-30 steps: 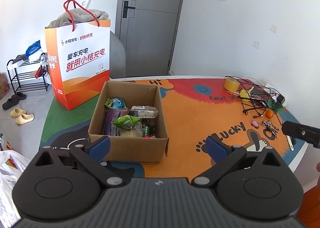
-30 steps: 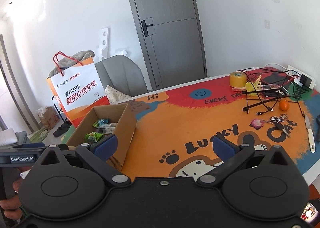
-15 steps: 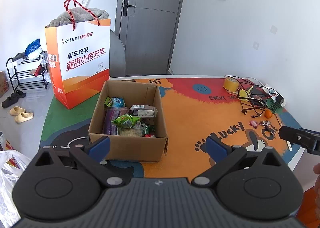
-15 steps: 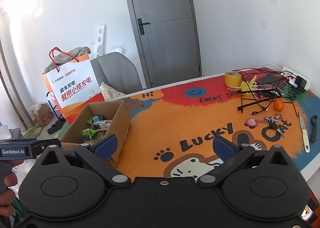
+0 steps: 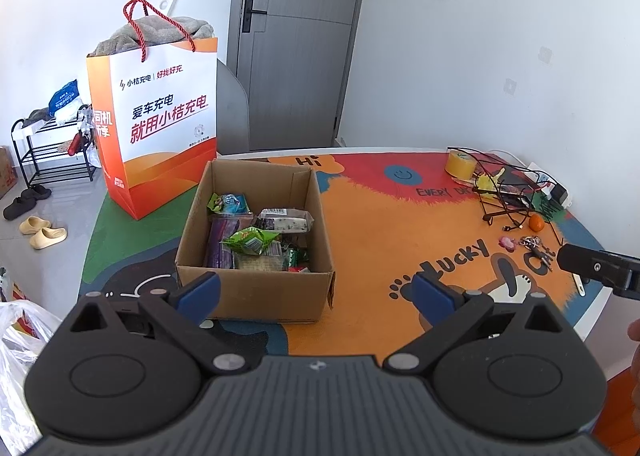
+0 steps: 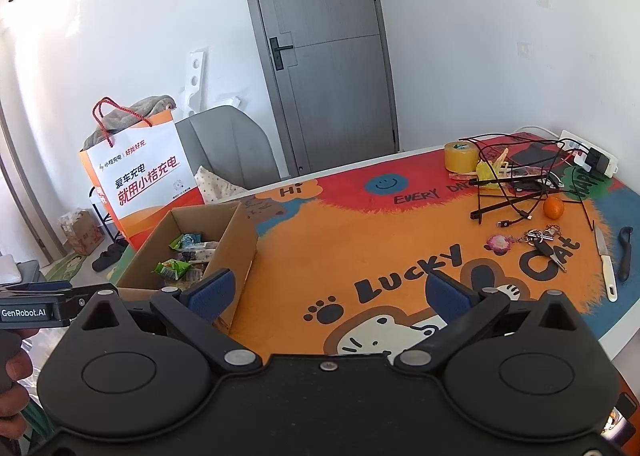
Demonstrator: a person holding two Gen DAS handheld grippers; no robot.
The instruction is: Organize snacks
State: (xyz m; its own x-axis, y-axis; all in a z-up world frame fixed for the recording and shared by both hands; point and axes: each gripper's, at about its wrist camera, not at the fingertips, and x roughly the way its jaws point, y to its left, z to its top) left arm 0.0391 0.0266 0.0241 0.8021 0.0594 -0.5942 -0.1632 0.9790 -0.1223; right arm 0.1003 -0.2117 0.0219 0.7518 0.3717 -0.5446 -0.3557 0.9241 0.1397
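Both tools spread, empty: left tool (image 5: 314, 292), right tool (image 6: 326, 292). Worktop (image 6: 360, 240) mat reads "LUCKY CAT"; snack box (image 5: 256, 288) near left edge.

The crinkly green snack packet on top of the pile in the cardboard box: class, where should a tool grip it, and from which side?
Grip the crinkly green snack packet across its raised middle, coming straight down from above: it lies flat on top of the other snacks, and the walls of the open cardboard box block any sideways approach.

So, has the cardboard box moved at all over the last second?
No. In the left wrist view the cardboard box keeps the same spot on the mat, its back left corner just as close to the orange bag.
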